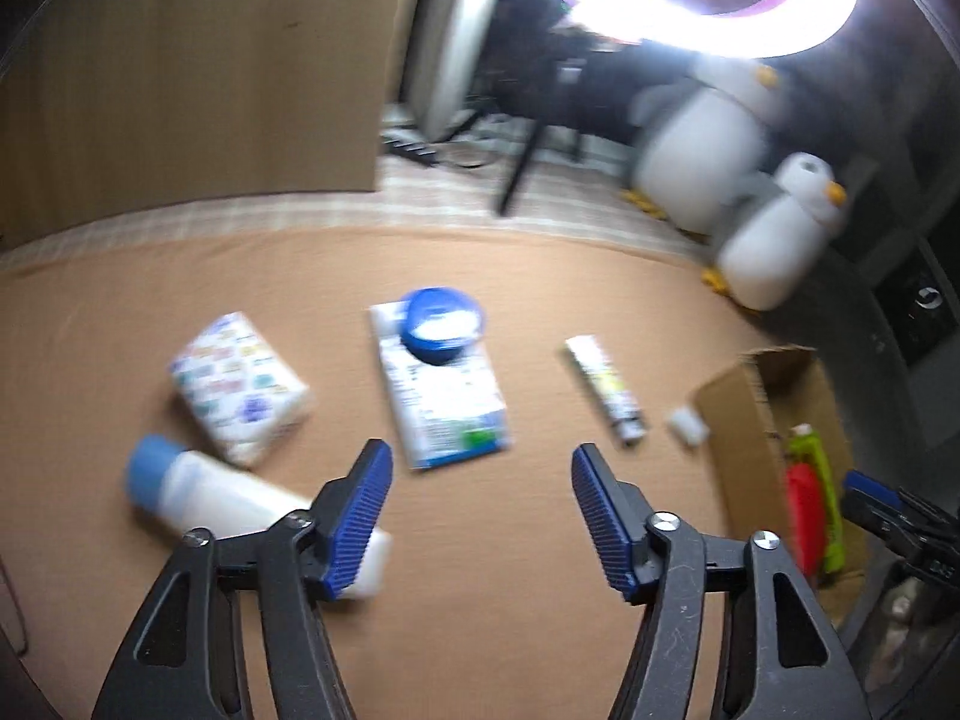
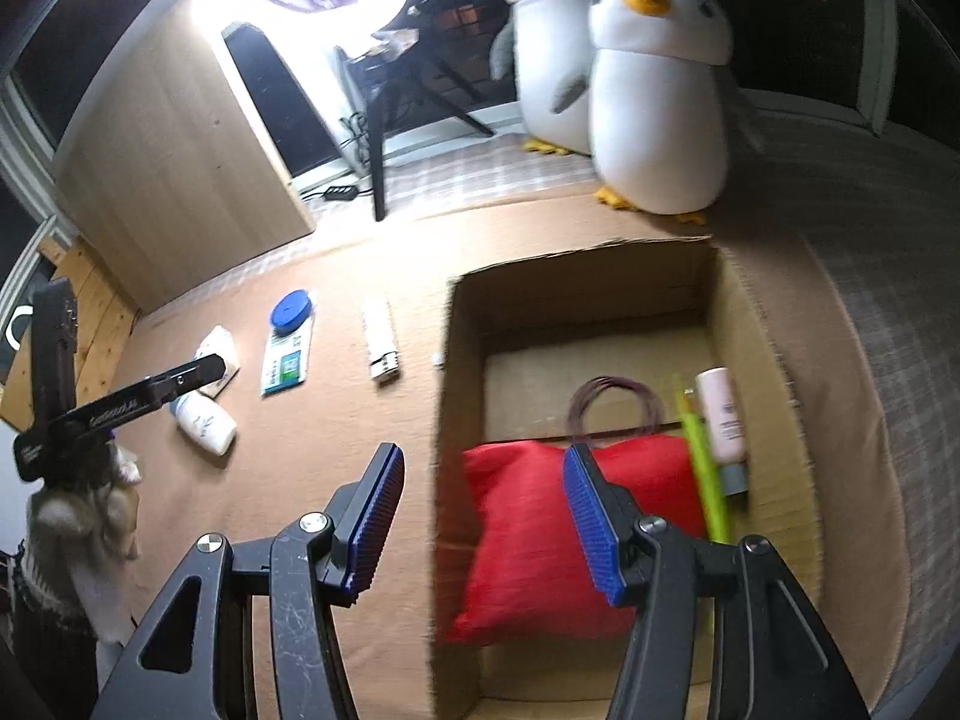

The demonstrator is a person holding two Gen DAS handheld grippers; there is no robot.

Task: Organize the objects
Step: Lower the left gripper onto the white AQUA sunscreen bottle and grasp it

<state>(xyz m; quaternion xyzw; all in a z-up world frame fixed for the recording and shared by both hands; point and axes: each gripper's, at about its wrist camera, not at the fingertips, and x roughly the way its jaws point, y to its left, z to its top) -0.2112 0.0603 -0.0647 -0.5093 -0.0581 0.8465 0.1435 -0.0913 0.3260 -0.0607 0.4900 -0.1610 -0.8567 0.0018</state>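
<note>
My left gripper hangs with jaws spread and empty near the wipes pack, left of the cardboard box. My right gripper, jaws also spread and empty, hovers at the box. I should centre on the pack's narrow sides, minding the blue lid atop it.

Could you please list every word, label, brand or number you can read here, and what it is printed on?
No text reads with certainty.
White lettering on the left gripper's black arm: too blurred.
Print on the flat packet, tissue pack, tube, white bottle and pink bottle: too small or blurred.
</note>
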